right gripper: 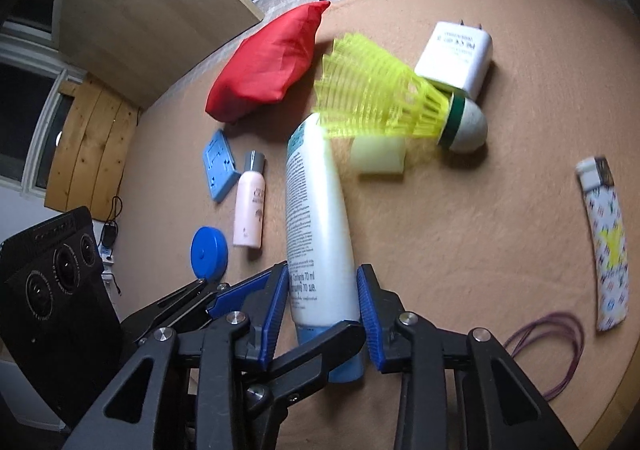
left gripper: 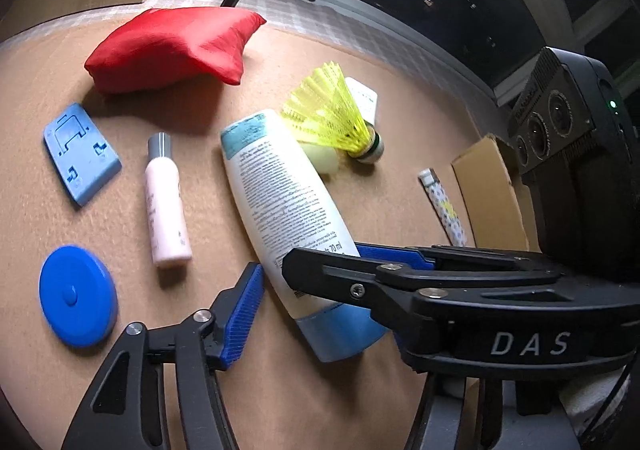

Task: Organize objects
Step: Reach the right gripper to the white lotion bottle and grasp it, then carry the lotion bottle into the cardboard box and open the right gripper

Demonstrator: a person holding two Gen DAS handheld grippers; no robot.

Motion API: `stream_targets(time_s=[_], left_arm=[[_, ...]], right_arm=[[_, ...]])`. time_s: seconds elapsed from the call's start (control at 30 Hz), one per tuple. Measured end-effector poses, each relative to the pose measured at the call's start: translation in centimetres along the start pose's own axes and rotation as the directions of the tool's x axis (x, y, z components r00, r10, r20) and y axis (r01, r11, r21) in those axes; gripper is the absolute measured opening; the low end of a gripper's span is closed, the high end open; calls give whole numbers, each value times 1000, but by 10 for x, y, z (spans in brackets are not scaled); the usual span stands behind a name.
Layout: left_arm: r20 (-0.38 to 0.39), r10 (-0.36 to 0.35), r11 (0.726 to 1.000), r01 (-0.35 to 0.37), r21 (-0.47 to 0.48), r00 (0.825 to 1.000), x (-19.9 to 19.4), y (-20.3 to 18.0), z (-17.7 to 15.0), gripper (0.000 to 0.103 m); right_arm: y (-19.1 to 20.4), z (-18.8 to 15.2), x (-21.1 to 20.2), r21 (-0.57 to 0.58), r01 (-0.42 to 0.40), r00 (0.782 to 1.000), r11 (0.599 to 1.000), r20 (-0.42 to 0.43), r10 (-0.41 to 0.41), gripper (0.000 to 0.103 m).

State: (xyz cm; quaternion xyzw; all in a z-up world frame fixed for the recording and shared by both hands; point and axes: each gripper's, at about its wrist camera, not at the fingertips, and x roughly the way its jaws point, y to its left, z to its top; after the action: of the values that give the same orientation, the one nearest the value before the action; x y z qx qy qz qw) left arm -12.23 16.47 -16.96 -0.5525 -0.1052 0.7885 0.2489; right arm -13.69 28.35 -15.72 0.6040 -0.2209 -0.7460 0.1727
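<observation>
On the left, the blue disc (left gripper: 78, 296), pink bottle (left gripper: 166, 202) and red beanbag (left gripper: 172, 46) lie on the mat; the left gripper (left gripper: 308, 290) is spread around the white tube (left gripper: 286, 206), the right gripper (right gripper: 324, 314) straddles the tube's cap end with blue pads beside it, shuttlecock (right gripper: 384, 94) beyond, lighter (right gripper: 606, 246) far right.

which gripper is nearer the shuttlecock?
Right. The right gripper straddles the lotion tube leading to the shuttlecock; the left gripper sits beside it, further left.
</observation>
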Motion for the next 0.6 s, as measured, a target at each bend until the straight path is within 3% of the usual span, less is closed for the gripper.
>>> stream_targets(time_s=[0.33, 0.6], left_arm=[[20, -8, 998, 6, 70, 1000, -25, -23, -20, 61], [45, -62, 985, 54, 164, 997, -43, -75, -17, 60]], right_arm=[[8, -31, -37, 36, -17, 994, 999, 111, 13, 32], [-2, -49, -96, 69, 13, 974, 998, 226, -28, 32]])
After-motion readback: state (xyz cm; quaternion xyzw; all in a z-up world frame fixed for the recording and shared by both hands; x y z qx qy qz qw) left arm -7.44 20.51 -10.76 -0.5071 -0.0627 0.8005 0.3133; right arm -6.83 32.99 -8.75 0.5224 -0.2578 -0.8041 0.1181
